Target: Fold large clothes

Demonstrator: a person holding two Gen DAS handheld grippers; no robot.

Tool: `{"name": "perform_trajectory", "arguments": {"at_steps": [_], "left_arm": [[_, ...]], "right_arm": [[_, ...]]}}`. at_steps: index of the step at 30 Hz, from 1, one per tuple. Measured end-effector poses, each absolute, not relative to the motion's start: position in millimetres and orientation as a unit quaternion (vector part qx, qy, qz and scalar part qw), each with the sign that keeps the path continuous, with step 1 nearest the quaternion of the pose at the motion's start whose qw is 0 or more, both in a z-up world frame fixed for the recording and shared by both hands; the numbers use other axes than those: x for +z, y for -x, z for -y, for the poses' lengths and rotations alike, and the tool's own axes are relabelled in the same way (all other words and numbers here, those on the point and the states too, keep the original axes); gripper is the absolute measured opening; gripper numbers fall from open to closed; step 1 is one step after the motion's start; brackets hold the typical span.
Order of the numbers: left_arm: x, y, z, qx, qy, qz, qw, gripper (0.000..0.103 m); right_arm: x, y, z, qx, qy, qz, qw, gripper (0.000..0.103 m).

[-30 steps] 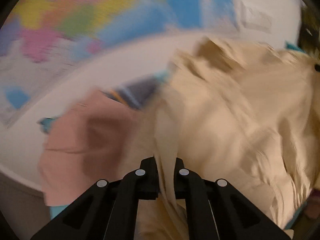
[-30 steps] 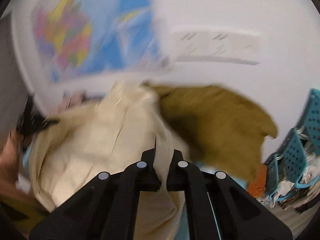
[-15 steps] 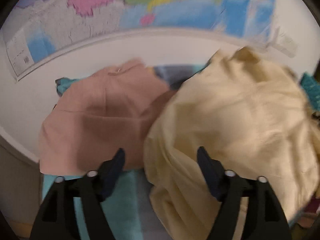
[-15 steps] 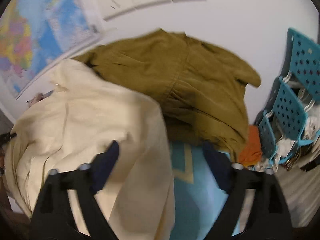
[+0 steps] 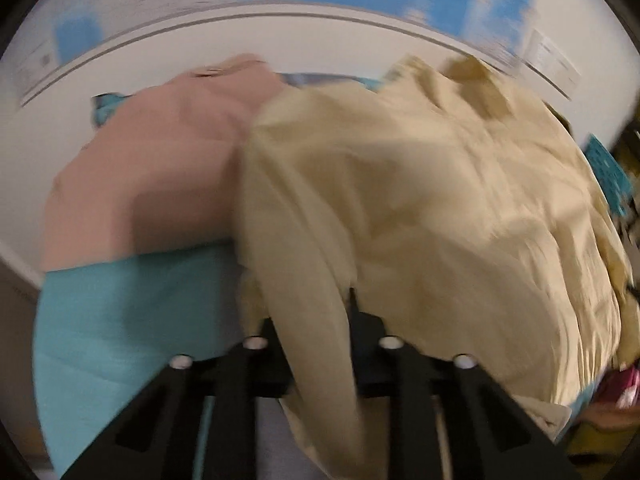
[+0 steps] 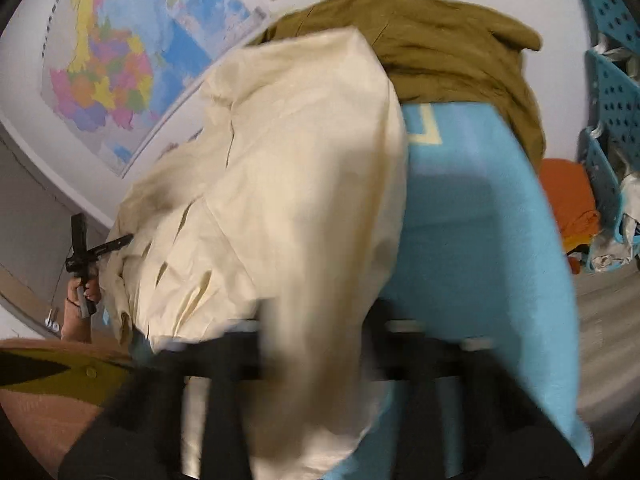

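Cream garment [image 5: 420, 200], lying ahead on the blue cloth [image 5: 132, 308]: left gripper [image 5: 316, 320] and right gripper [image 6: 316, 332] are each closing on a near edge running between the jaws, likely gathering corners for folding

Work surface covered by light blue cloth [image 6: 480, 240], pale yellow line pattern near far end. Lying on it: cream garment [image 6: 280, 184] spread across the middle, edges draped toward near side; pink garment [image 5: 160, 168] folded at far left, its right edge under the cream one; olive-brown garment [image 6: 448, 44] bunched at far right against the wall, cream fabric overlapping its left edge. Orange cloth [image 6: 568, 208] just beyond the right edge; unclear whether on the same surface. Left-wrist view blurred.
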State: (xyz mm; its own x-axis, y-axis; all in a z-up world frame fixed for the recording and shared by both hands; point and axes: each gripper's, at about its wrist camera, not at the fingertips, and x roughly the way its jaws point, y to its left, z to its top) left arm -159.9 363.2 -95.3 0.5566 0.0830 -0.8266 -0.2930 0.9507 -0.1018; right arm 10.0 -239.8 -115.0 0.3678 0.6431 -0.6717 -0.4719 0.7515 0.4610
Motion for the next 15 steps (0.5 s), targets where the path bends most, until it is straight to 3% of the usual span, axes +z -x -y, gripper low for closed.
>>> {"name": "perform_trajectory", "arguments": {"at_steps": [2, 4, 5, 6, 10, 15], "left_arm": [[-82, 162, -385, 0.154, 0.106, -0.448, 0.874, 0.016], [-71, 161, -401, 0.212, 0.073, -0.452, 0.864, 0.029], [-73, 159, -405, 0.250, 0.041, -0.457, 0.852, 0.054], [-76, 155, -408, 0.290, 0.006, -0.463, 0.838, 0.064], [-83, 153, -405, 0.305, -0.004, -0.466, 0.831, 0.065], [-32, 192, -413, 0.204, 0.138, -0.336, 0.909, 0.071]], "right_arm": [[-91, -14, 256, 0.324, -0.113, -0.412, 0.844, 0.009], [-69, -19, 270, 0.309, -0.120, -0.379, 0.864, 0.009], [-62, -23, 273, 0.285, -0.107, -0.375, 0.876, 0.010], [-62, -28, 272, 0.273, -0.094, -0.384, 0.877, 0.011], [-78, -42, 252, 0.268, -0.053, -0.438, 0.856, 0.016], [-36, -28, 241, 0.336, -0.053, -0.403, 0.850, 0.015]]}}
